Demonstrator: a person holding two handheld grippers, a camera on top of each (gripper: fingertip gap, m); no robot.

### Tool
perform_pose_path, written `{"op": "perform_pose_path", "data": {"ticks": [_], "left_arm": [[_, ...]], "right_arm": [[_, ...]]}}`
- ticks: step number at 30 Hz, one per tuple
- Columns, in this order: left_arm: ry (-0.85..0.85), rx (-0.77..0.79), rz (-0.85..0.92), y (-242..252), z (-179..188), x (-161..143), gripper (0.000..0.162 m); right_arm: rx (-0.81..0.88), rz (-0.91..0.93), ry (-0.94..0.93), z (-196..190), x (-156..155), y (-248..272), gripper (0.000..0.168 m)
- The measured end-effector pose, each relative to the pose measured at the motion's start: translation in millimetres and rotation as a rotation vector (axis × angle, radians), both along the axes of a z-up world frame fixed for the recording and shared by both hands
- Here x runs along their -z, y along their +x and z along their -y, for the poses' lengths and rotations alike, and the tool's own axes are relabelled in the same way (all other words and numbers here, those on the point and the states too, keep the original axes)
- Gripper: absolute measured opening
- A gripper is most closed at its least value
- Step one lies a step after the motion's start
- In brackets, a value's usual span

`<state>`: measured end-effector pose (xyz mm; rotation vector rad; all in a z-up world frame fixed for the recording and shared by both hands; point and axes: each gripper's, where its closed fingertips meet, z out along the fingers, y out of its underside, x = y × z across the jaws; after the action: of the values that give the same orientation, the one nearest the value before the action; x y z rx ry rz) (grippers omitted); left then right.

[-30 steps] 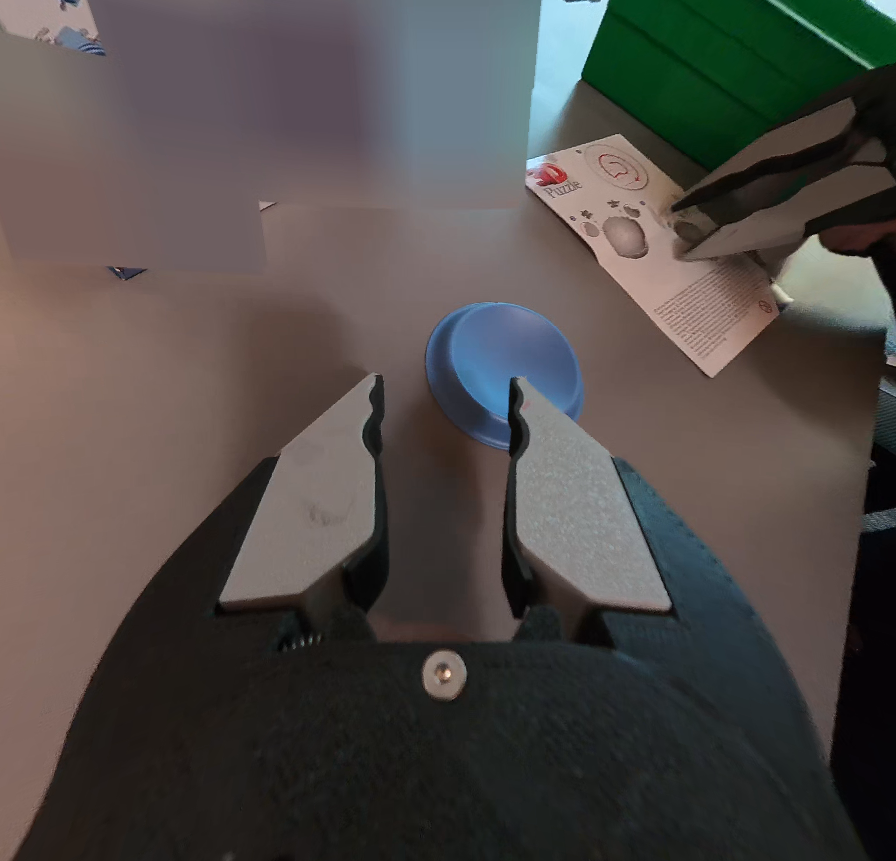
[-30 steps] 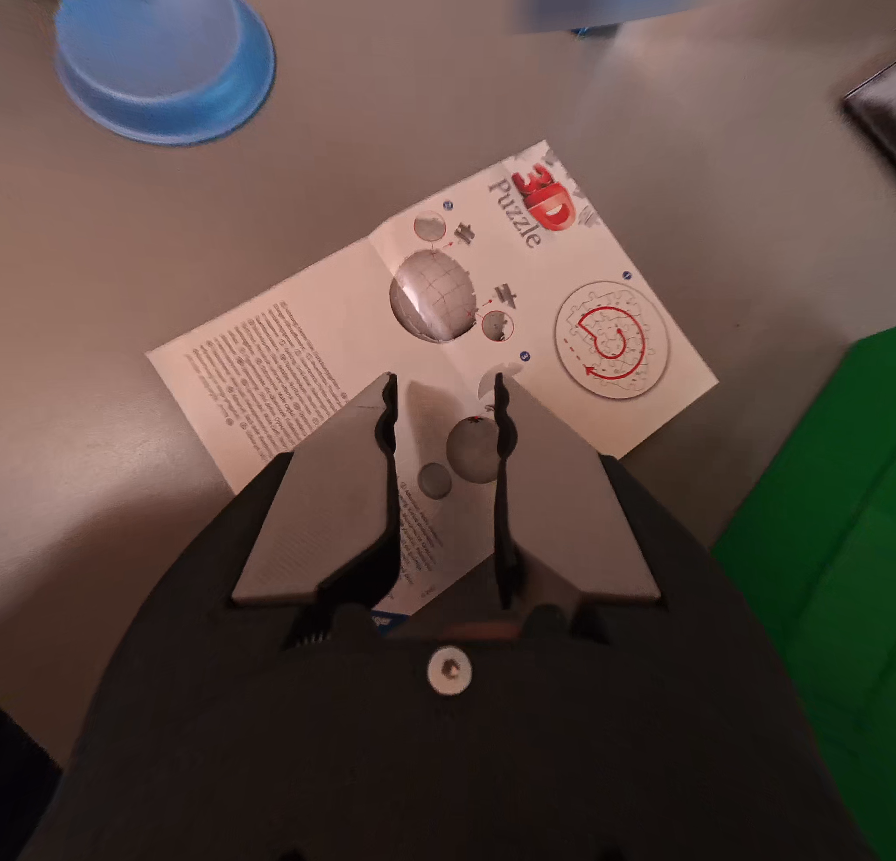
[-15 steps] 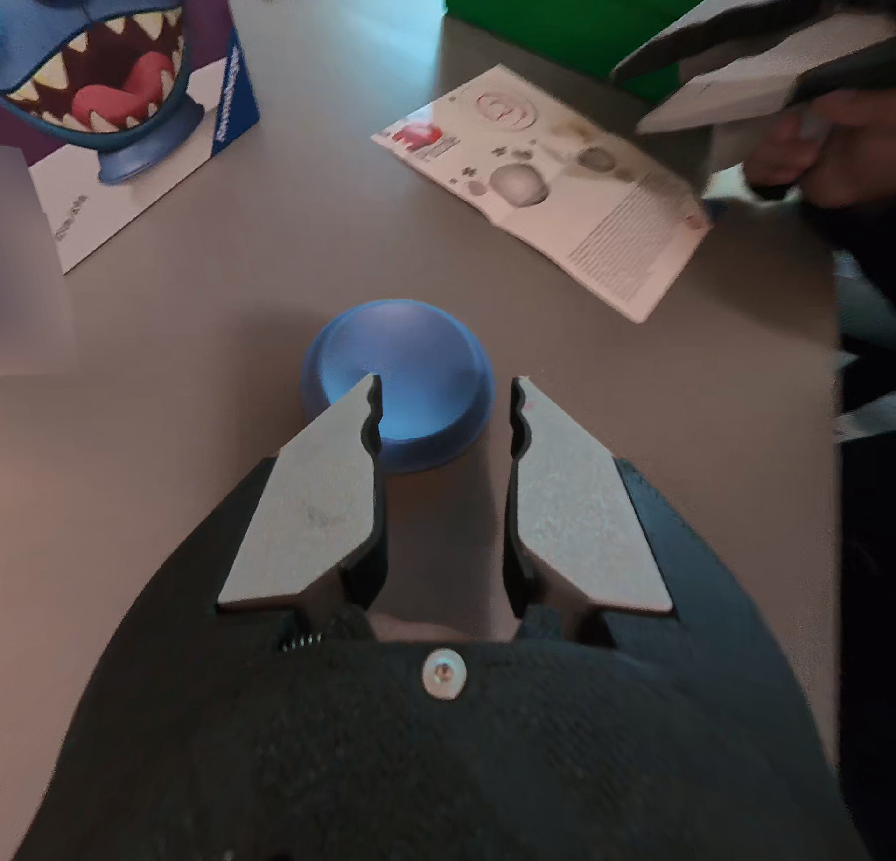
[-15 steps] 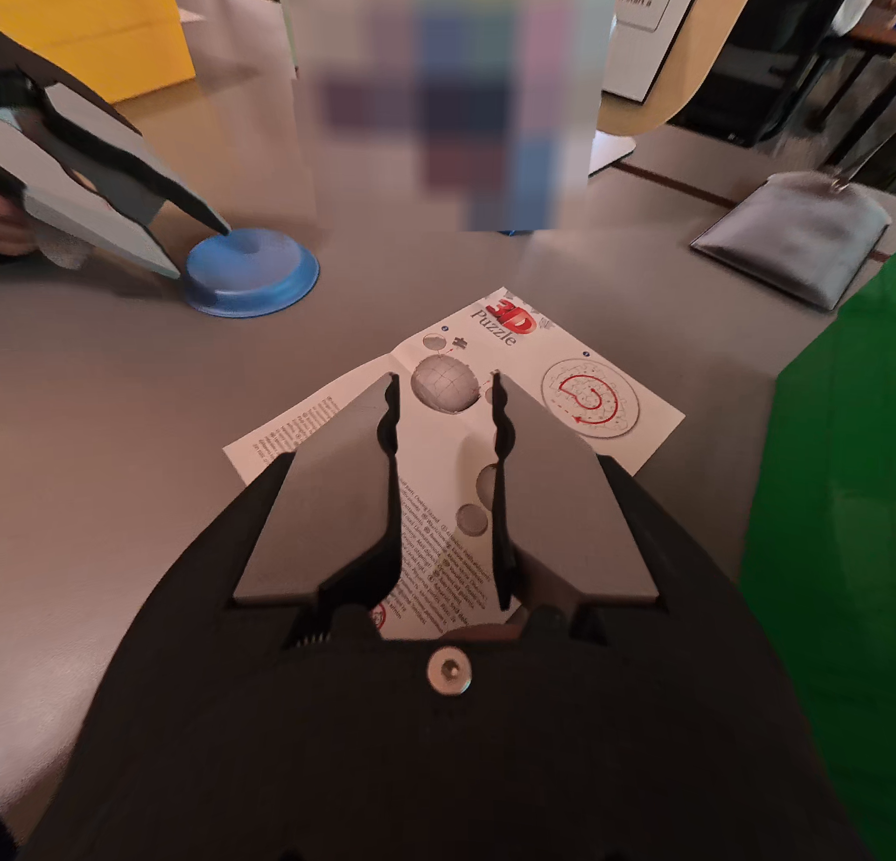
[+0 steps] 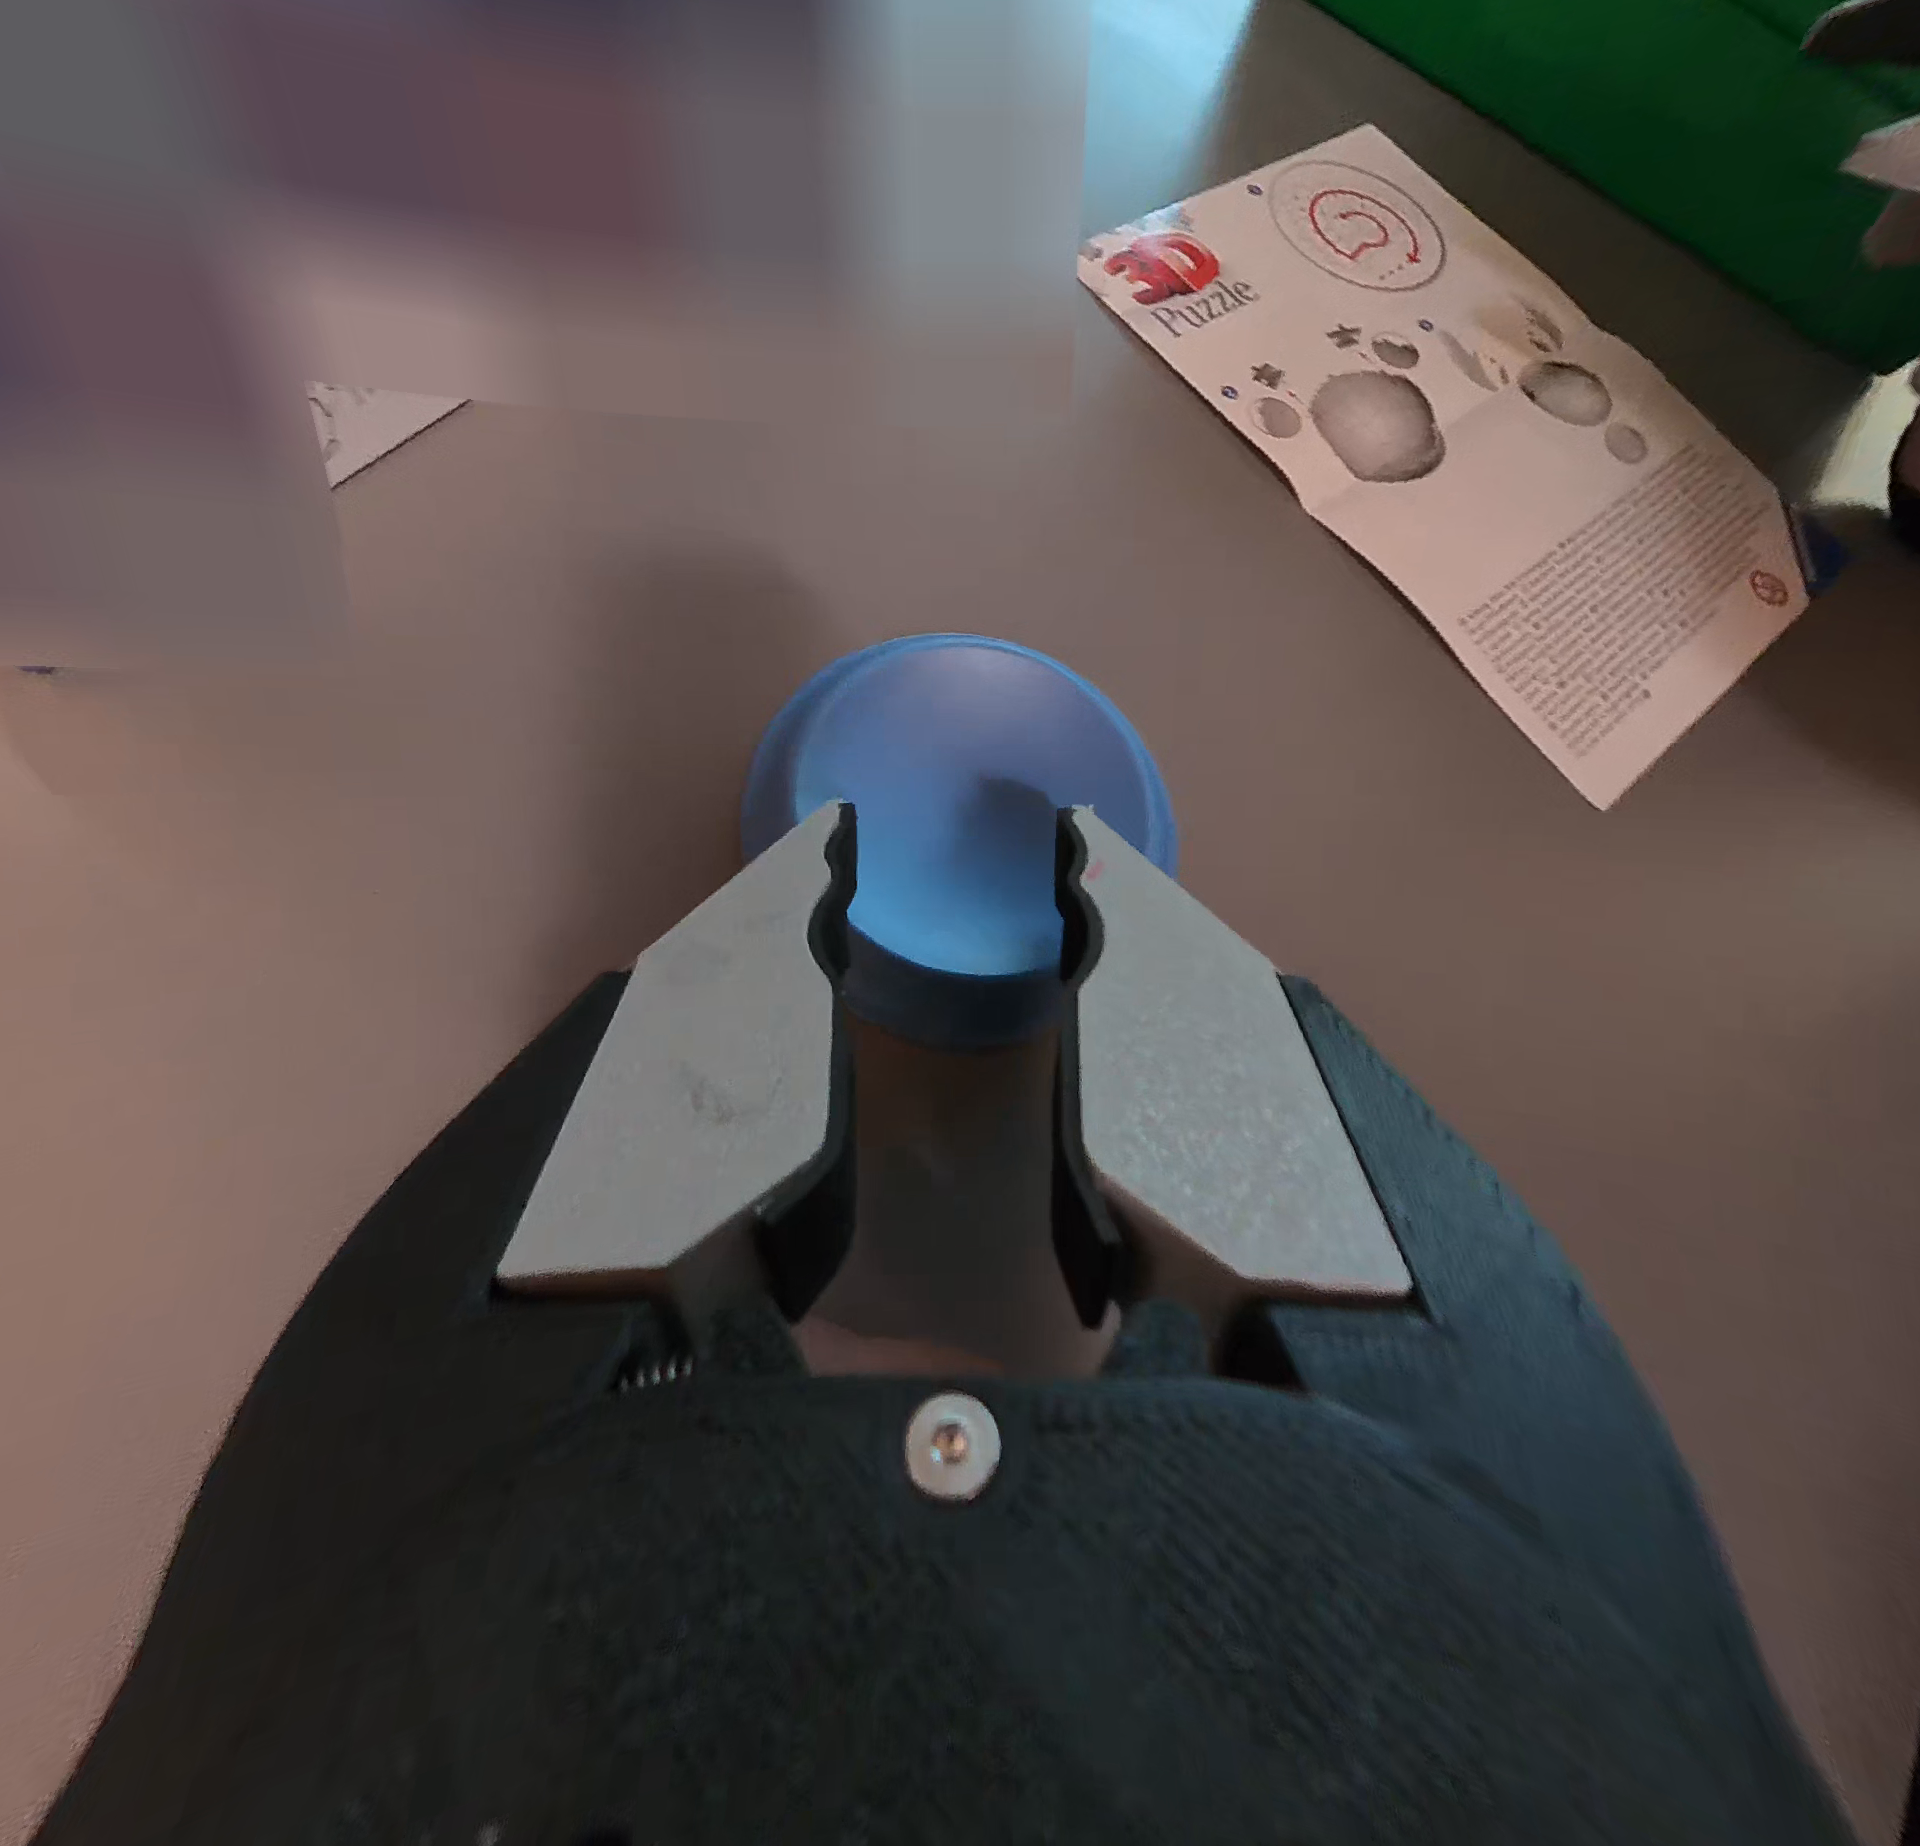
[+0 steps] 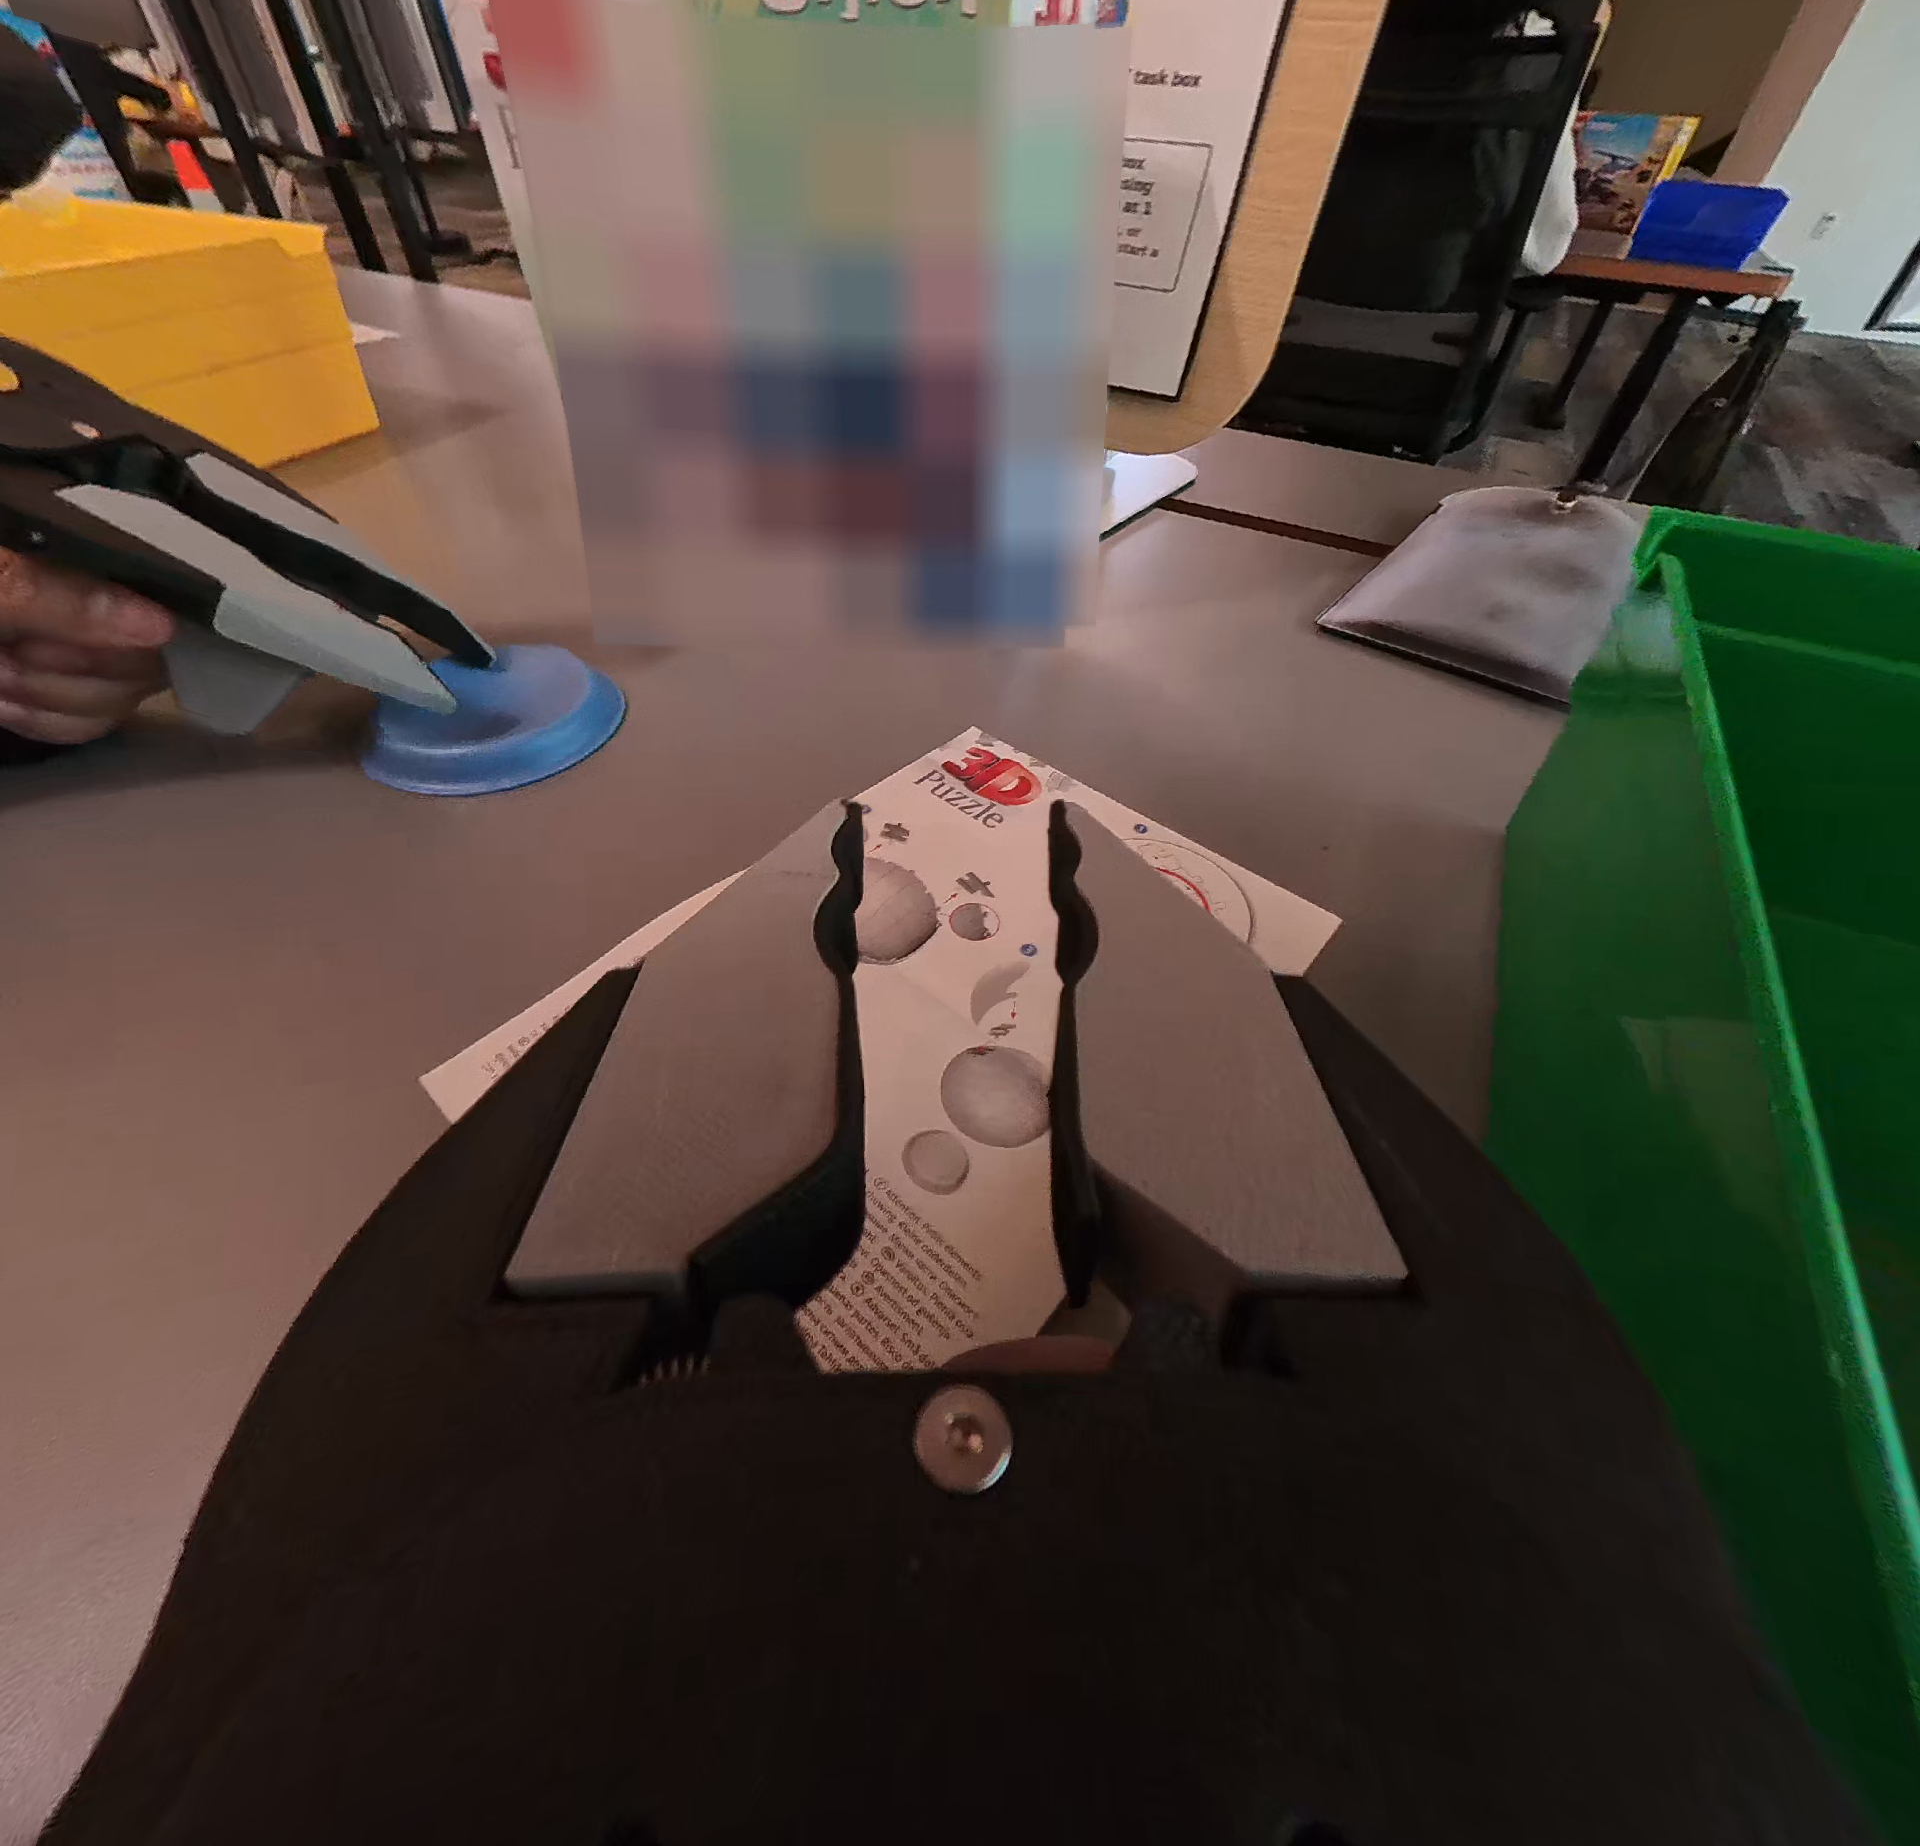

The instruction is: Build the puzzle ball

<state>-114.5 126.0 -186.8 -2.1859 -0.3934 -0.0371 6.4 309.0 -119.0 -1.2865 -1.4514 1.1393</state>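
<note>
Both claws released: left gripper (image 5: 954,825) straddling blue stand (image 5: 961,747), right gripper (image 6: 954,822) over leaflet (image 6: 951,1048). Probably light, stiff, slick plastic; best pinched at rim.

A grey-brown tabletop (image 6: 260,965) carries a round blue stand (image 5: 961,747), the landmark here. An unfolded instruction leaflet (image 5: 1455,414) lies flat beyond and to the right of it, with a green bin (image 6: 1714,965) past the leaflet. A yellow box (image 6: 177,331) sits behind the stand on the other side, and a dark flat pouch (image 6: 1486,591) rests well apart from it near the bin.
</note>
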Motion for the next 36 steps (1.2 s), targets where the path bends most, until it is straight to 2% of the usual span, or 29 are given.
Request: {"op": "perform_pose_path", "data": {"ticks": [11, 36], "left_arm": [[0.122, -0.093, 0.063, -15, 7, -15, 0.041], [0.138, -0.118, 0.029, -16, 12, -18, 0.041]], "right_arm": [[0.017, -0.009, -0.017, -4, -2, 1, 0.033], [0.049, -0.024, -0.011, -8, -4, 5, 0.031]]}}
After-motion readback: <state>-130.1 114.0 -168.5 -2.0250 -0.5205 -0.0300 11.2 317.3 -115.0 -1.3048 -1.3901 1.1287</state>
